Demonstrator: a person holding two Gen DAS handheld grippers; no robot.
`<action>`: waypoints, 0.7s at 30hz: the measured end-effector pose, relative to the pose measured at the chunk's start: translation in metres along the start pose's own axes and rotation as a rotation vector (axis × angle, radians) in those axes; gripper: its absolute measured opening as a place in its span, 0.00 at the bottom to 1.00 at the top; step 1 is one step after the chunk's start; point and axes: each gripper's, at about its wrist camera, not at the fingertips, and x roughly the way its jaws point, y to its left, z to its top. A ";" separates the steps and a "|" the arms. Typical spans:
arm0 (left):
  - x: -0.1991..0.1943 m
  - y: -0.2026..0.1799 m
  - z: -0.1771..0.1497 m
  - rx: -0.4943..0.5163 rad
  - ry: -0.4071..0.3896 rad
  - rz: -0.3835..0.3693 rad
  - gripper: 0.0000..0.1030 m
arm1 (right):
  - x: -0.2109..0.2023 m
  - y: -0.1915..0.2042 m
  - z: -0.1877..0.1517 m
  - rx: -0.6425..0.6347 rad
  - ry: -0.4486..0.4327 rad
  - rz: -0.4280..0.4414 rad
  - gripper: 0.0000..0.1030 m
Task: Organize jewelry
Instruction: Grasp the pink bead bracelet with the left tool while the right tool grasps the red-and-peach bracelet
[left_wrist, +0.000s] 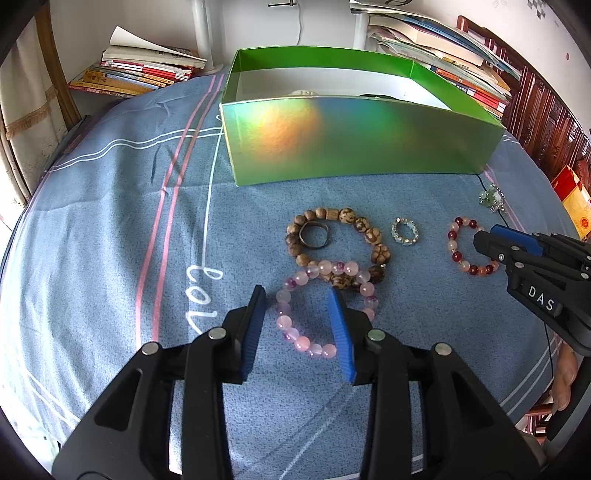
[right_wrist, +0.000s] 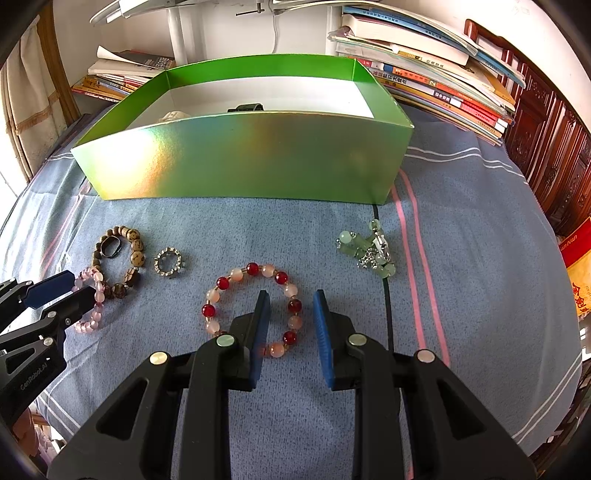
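A green box (left_wrist: 369, 140) (right_wrist: 240, 155) stands open at the back of the blue cloth with a pale item (right_wrist: 173, 116) and a dark item (right_wrist: 245, 108) inside. In front of it lie a wooden bead bracelet (left_wrist: 371, 236) (right_wrist: 135, 254), a dark ring (left_wrist: 313, 235) (right_wrist: 110, 246), a crystal ring (left_wrist: 405, 230) (right_wrist: 168, 261), a pink bracelet (left_wrist: 291, 332) (right_wrist: 96, 284), a red-and-peach bracelet (left_wrist: 453, 243) (right_wrist: 221, 284) and a green bead piece (left_wrist: 491, 197) (right_wrist: 365, 247). My left gripper (left_wrist: 298, 295) is open over the pink bracelet's left side. My right gripper (right_wrist: 291, 299) is open, straddling the red bracelet's right side.
Stacks of books (left_wrist: 140, 70) (right_wrist: 443, 85) line the back behind the box. A dark wooden cabinet (right_wrist: 554, 147) stands at the right. A black cord (right_wrist: 386, 314) runs across the cloth near the green bead piece.
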 end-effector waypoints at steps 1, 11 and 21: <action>0.000 0.000 0.000 0.000 0.000 0.000 0.35 | 0.000 0.000 0.000 0.000 0.000 0.000 0.25; -0.001 0.003 0.001 -0.012 -0.001 0.004 0.12 | -0.002 0.004 -0.003 -0.013 -0.002 0.017 0.08; -0.013 0.008 0.003 -0.031 -0.030 0.029 0.08 | -0.019 -0.001 -0.004 0.001 -0.037 0.028 0.08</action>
